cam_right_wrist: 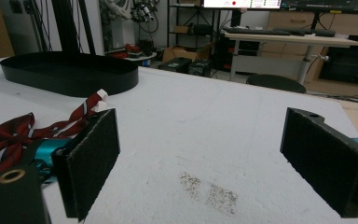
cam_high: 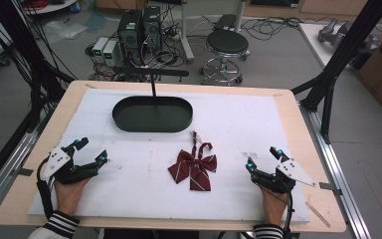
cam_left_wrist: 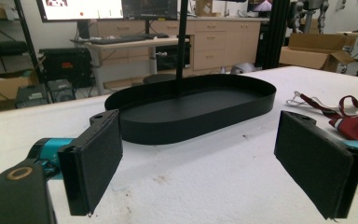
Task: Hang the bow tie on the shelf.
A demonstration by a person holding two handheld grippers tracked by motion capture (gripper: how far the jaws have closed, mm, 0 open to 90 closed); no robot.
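Observation:
A dark red bow tie with white stripes (cam_high: pixel 194 167) lies flat on the white mat (cam_high: pixel 129 189) near the table's middle, its strap curling toward the back. It also shows at the right edge of the left gripper view, bow tie (cam_left_wrist: pixel 356 125), and at the left of the right gripper view, bow tie (cam_right_wrist: pixel 9 135). A black oval tray (cam_high: pixel 152 114) with an upright post sits behind it, empty. My left gripper (cam_high: pixel 91 150) rests open at the mat's left. My right gripper (cam_high: pixel 262 158) rests open at the right. Nothing is between either pair of jaws.
The oval tray (cam_left_wrist: pixel 191 109) (cam_right_wrist: pixel 70 72) stands at the back centre of the mat. Wooden table border (cam_high: pixel 298 129) surrounds the mat. Black frame posts (cam_high: pixel 338 59) rise at the right. A stool (cam_high: pixel 227 47) and computers (cam_high: pixel 139 30) stand on the floor beyond.

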